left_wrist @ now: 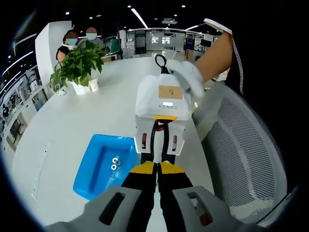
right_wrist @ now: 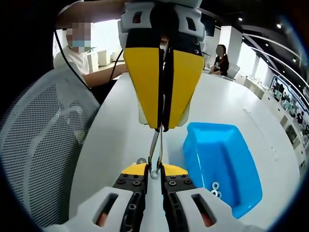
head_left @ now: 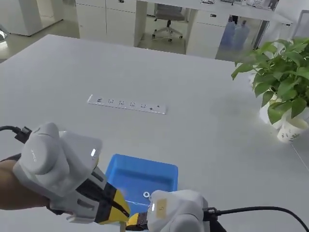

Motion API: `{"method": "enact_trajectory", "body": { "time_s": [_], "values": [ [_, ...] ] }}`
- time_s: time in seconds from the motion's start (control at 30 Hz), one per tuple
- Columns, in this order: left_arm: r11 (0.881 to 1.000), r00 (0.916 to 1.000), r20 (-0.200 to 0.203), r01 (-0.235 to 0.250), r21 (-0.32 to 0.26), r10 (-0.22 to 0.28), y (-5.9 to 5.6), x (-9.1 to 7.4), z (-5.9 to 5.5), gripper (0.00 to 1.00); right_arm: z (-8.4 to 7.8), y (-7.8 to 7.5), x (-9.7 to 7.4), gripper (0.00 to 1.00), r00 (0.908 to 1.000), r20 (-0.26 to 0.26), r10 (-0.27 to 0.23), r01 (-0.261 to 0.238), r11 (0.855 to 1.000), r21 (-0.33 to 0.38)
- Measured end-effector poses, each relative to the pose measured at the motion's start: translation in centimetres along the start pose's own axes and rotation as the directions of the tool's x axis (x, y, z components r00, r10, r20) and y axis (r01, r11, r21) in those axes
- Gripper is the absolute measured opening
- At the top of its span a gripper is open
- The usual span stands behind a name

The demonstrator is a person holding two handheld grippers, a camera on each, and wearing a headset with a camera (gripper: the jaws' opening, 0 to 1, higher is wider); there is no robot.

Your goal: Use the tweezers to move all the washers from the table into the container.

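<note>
Left gripper clamps tweezers, tips down at table beside loose washer, near side of container. Right gripper flanks tips, likely to squeeze; contact unclear, tweezer pinch unclear.

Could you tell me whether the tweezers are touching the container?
Apart. The right gripper view shows the tweezers, in the left gripper, with a strip of bare table between them and the container.

Bright, even overhead ceiling light, soft shadows, mostly sharp frames, strong fisheye bending at gripper-view edges.
</note>
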State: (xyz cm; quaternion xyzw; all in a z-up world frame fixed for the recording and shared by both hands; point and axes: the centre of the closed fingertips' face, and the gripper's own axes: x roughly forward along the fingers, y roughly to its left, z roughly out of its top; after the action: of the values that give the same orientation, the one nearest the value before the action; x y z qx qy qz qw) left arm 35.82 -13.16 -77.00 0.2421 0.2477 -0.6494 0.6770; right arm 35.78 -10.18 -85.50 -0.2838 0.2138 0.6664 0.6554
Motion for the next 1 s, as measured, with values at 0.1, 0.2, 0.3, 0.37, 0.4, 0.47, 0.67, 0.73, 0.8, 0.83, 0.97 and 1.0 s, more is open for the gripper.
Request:
{"method": "enact_trajectory", "body": {
  "time_s": [0.1,0.2,0.3,0.37,0.4,0.47,0.67,0.73,0.8,0.83,0.97,1.0],
  "values": [
    [1.0,1.0,0.001,-0.001,-0.005,0.001,0.05,0.03,-0.16,0.04,-0.07,0.01,0.16,0.12,1.0,-0.002,0.004,-0.004,1.0,-0.001],
    [1.0,1.0,0.0,0.001,-0.006,-0.001,0.01,0.1,-0.27,0.04,-0.12,0.0,0.29,0.12,1.0,-0.005,0.007,-0.007,1.0,0.0],
    [1.0,1.0,0.002,0.002,-0.01,-0.002,-0.01,0.18,-0.4,0.04,-0.22,0.11,0.42,0.12,0.9999,-0.006,0.01,-0.01,1.0,0.001],
    [1.0,1.0,0.004,0.001,-0.011,-0.001,-0.06,0.26,-0.51,0.04,-0.32,0.15,0.49,0.12,0.9999,-0.005,0.01,-0.01,1.0,0.008],
    [1.0,1.0,0.004,0.001,-0.012,-0.001,-0.09,0.31,-0.56,0.04,-0.39,0.18,0.53,0.12,0.9999,-0.004,0.011,-0.011,1.0,0.01],
    [1.0,1.0,0.006,0.0,-0.011,0.0,-0.22,0.44,-0.65,0.04,-0.5,0.29,0.61,0.12,0.9999,-0.004,0.013,-0.013,1.0,0.014],
    [1.0,0.9999,0.013,-0.004,-0.015,0.004,-0.28,0.59,-0.72,0.04,-0.55,0.4,0.8,0.12,0.9998,-0.007,0.02,-0.02,1.0,0.011],
    [1.0,0.9999,0.015,-0.005,-0.018,0.005,-0.2,0.56,-0.73,0.04,-0.51,0.36,0.83,0.12,0.9998,-0.007,0.019,-0.019,1.0,0.008],
    [1.0,0.9999,0.016,-0.006,-0.021,0.006,-0.12,0.56,-0.8,0.04,-0.55,0.31,0.85,0.12,0.9998,-0.009,0.018,-0.018,1.0,0.006],
    [1.0,0.9998,0.017,-0.006,-0.022,0.006,-0.1,0.58,-0.8,0.04,-0.57,0.29,0.84,0.12,0.9998,-0.01,0.017,-0.017,1.0,0.004],
    [1.0,0.9998,0.018,-0.004,-0.028,0.004,-0.05,0.73,-1.0,0.04,-0.84,0.32,0.9,0.12,0.9997,-0.016,0.019,-0.019,1.0,0.007],
    [1.0,0.9998,0.018,-0.004,-0.031,0.004,-0.04,0.76,-1.03,0.04,-0.91,0.37,0.91,0.12,0.9997,-0.016,0.02,-0.02,1.0,0.008]
  ]
}}
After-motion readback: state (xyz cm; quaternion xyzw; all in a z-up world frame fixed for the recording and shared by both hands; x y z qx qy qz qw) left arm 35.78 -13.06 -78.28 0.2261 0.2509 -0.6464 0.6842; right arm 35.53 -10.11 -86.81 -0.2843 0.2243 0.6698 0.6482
